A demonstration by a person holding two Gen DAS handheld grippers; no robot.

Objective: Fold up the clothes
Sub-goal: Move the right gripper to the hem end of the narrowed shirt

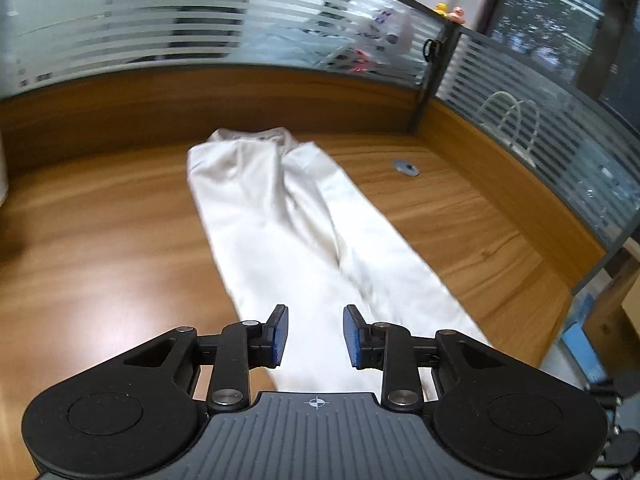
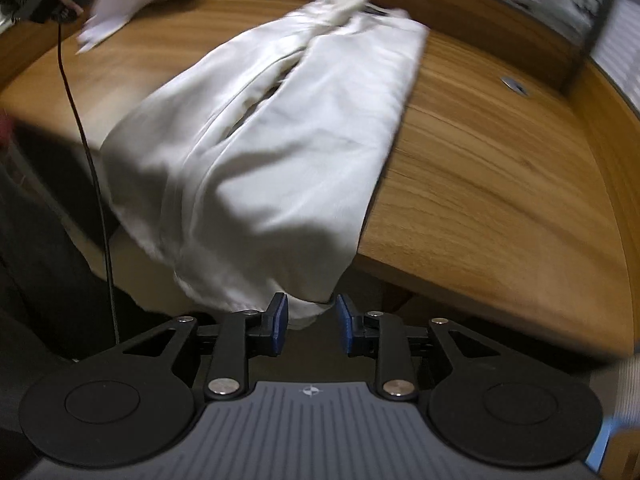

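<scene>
Wooden desk under white trousers, metal grommet

White trousers lie lengthwise on the desk, waistband at the far end, the two legs side by side and running toward the near edge. The cloth is creased, with a long fold down the middle between the legs. In the right wrist view the leg ends hang over the desk's near edge, bunched and drooping.

Wooden desk, striped glass partition, grommet, two toy ducks, black cable.
</scene>
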